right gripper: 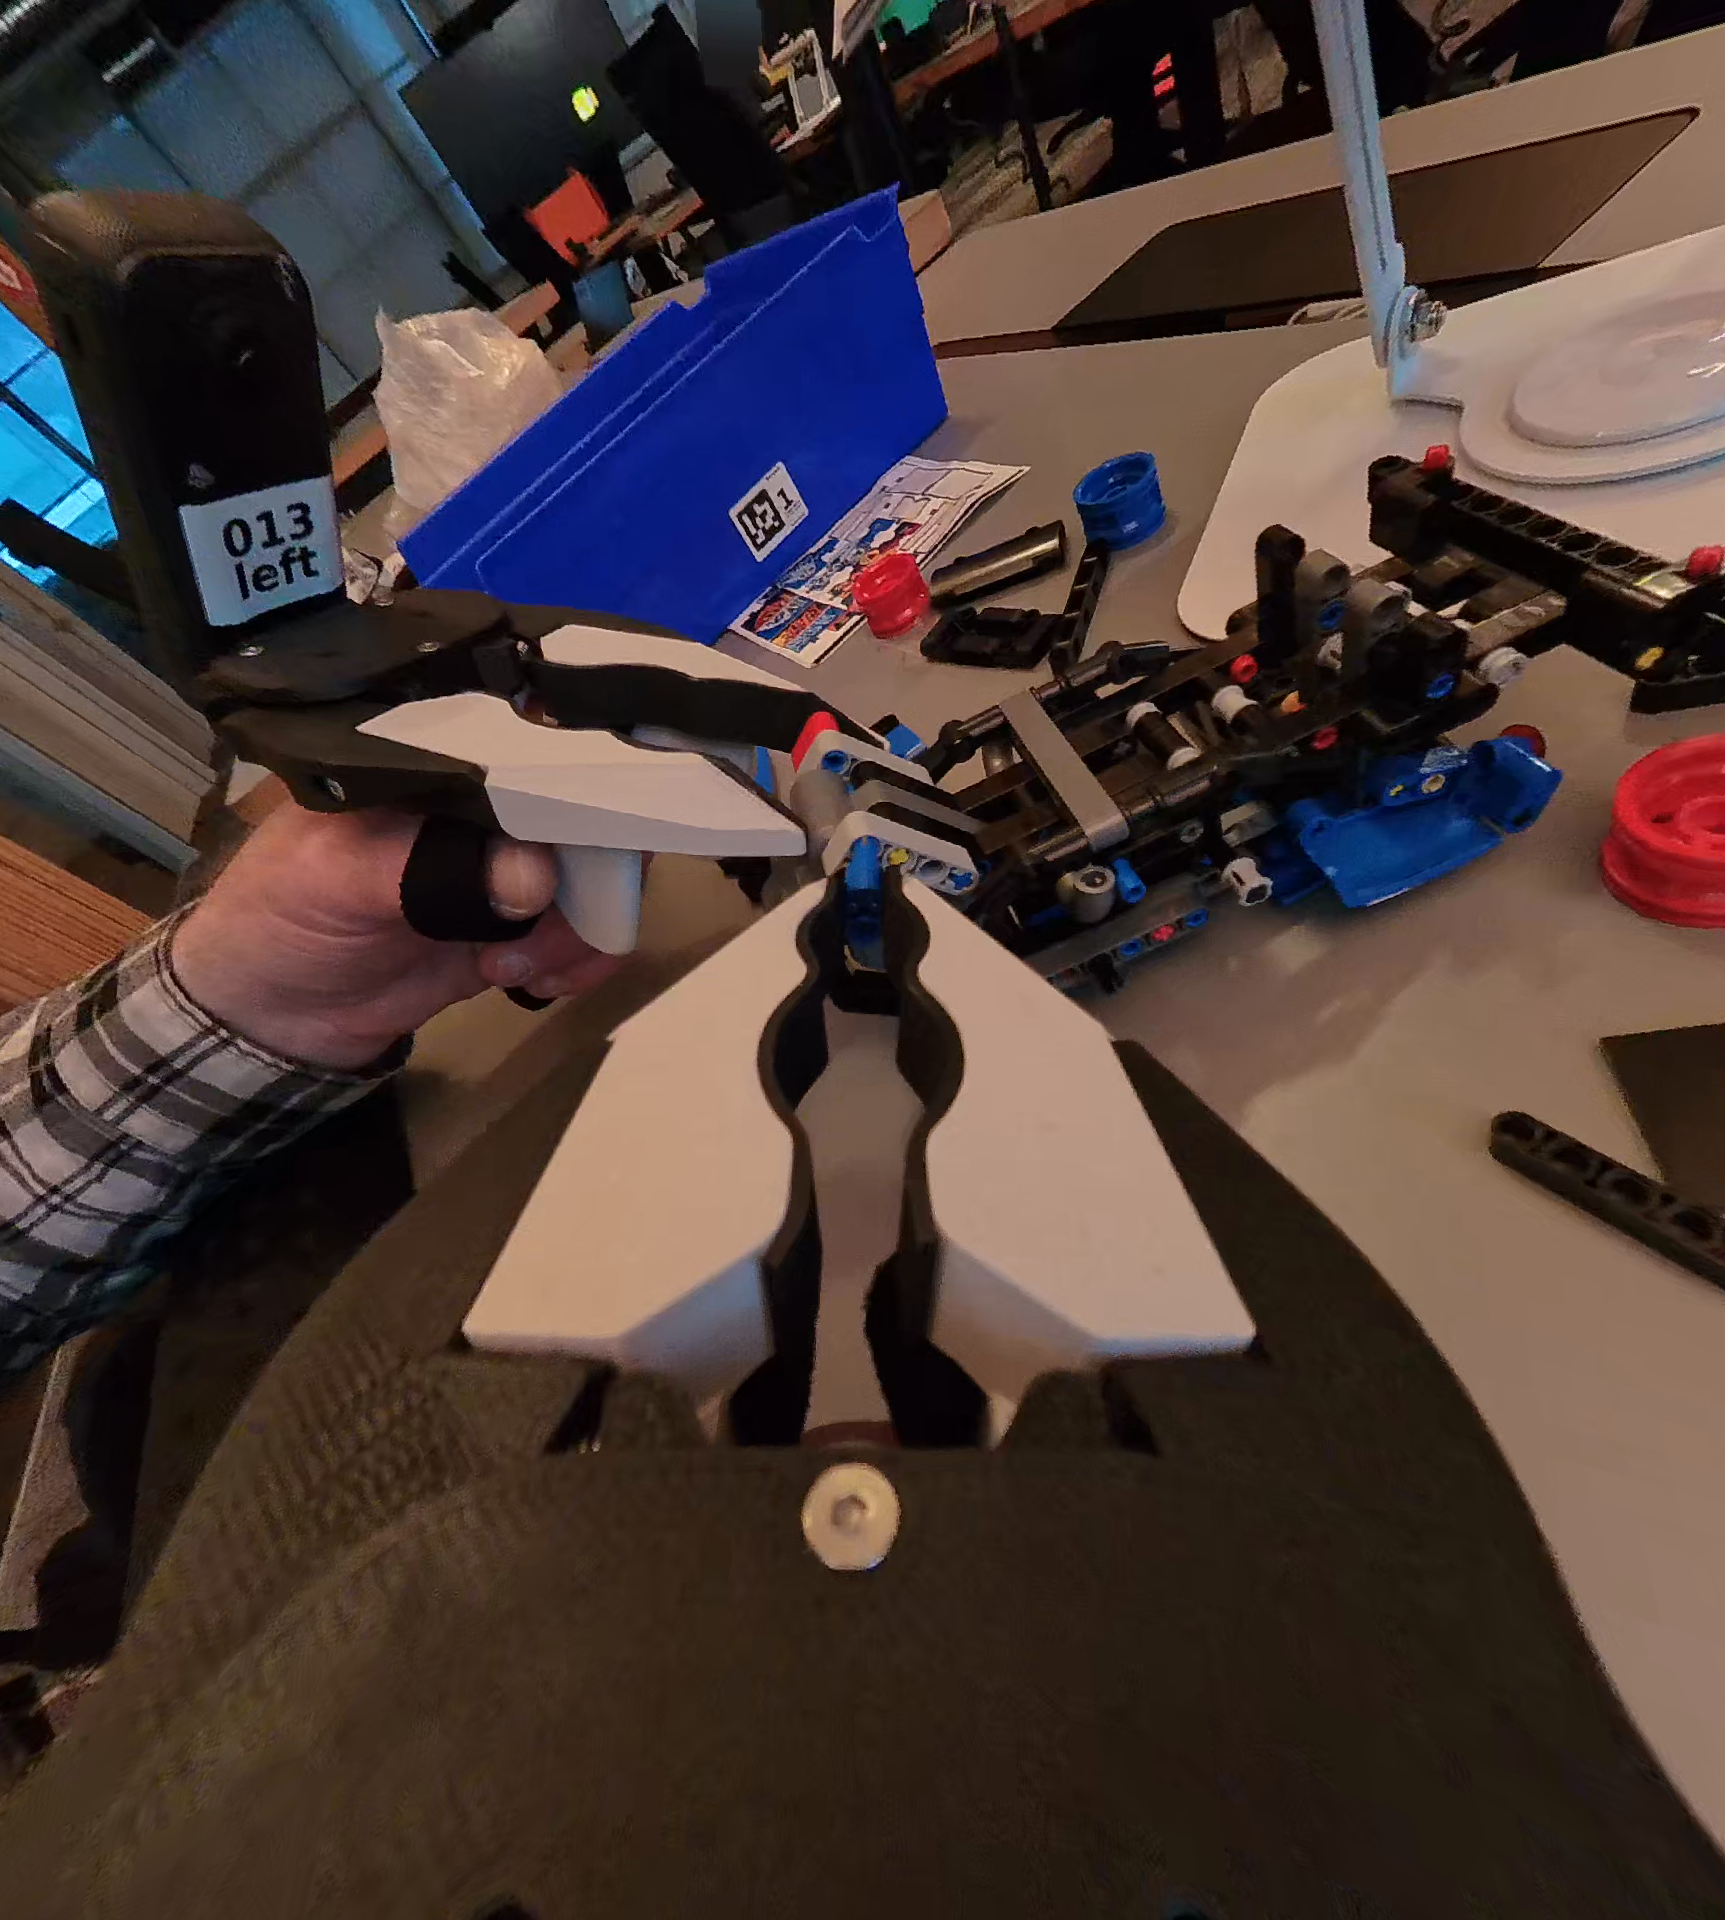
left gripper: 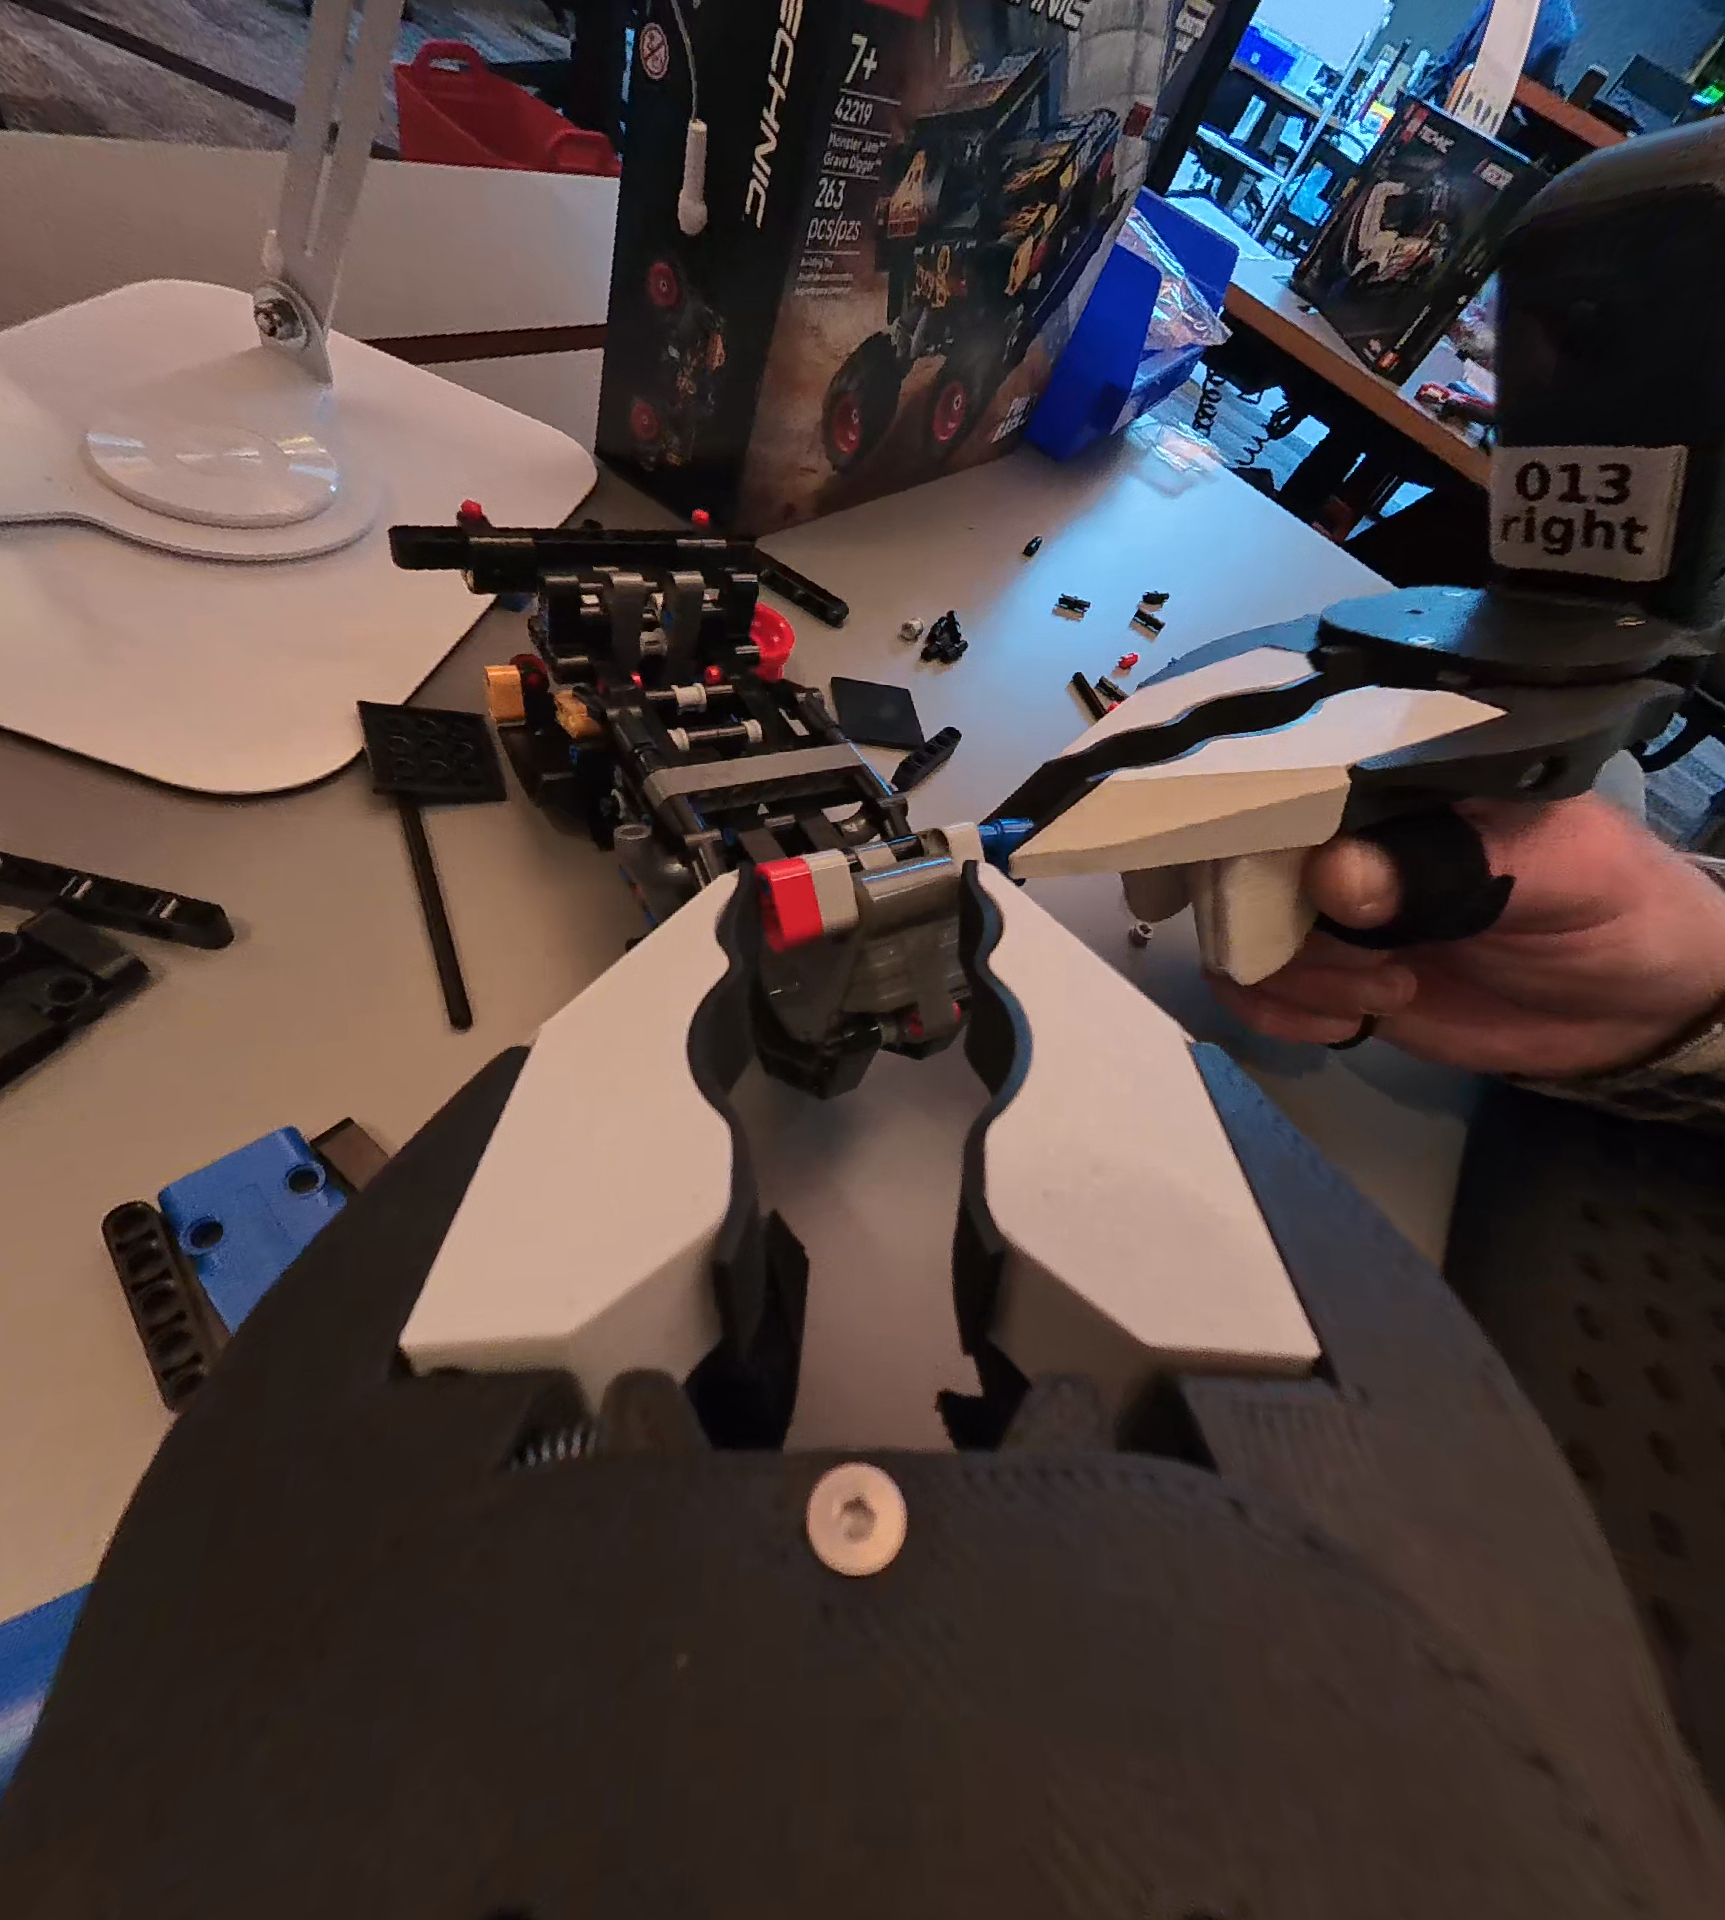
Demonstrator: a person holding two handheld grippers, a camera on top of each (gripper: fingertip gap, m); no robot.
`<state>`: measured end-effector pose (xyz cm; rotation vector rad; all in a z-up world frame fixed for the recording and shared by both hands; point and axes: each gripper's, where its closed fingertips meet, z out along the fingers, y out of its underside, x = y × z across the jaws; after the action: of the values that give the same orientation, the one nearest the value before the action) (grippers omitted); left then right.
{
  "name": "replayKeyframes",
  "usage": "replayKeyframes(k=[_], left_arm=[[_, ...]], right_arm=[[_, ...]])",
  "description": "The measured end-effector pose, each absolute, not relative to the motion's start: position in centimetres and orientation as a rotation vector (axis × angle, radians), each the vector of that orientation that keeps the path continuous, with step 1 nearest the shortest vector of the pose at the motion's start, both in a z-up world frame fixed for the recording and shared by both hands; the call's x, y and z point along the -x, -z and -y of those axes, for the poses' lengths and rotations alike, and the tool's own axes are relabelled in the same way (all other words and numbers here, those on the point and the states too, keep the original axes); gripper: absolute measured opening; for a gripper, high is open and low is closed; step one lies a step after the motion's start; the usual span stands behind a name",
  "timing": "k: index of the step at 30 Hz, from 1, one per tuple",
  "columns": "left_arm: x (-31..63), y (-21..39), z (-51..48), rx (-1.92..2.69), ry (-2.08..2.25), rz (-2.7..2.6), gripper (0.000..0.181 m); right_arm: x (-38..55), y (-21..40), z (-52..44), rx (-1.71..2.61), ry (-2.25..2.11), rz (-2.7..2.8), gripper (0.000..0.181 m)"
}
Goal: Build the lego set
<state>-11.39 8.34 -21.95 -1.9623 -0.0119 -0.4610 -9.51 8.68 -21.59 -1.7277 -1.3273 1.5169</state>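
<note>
In the left wrist view my left claw is clamped on the near end of the half-built truck frame, bracing it on the counter. In the right wrist view my right claw pinches a small blue pin at that end, apparently lined up for pressing in.

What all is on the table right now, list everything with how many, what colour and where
Lego chassis: one, black, grey and blue, table centre, near end held by both grippers
Blue pin: one, between right gripper's fingers
Loose wheel hubs: two red, one blue
Black beam: one, right wrist view's near right
Blue bin: one, behind
Lego box: one, upright, behind chassis
Lamp base: one, white
Left gripper: shut on chassis
Right gripper: shut on pin
</note>
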Motion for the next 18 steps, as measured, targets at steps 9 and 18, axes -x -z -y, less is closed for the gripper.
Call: replayKeyframes(k=[9,18], left_arm=[[11.3,21.96,-8.37,1.967,0.446,-0.014,0.036],[10.86,21.92,-8.4,1.975,0.414,-0.077,0.035]], right_arm=[[9.5,21.71,-8.53,1.815,-1.755,1.332,0.004],[9.43,21.78,-8.35,1.827,-1.831,1.492,0.004]])
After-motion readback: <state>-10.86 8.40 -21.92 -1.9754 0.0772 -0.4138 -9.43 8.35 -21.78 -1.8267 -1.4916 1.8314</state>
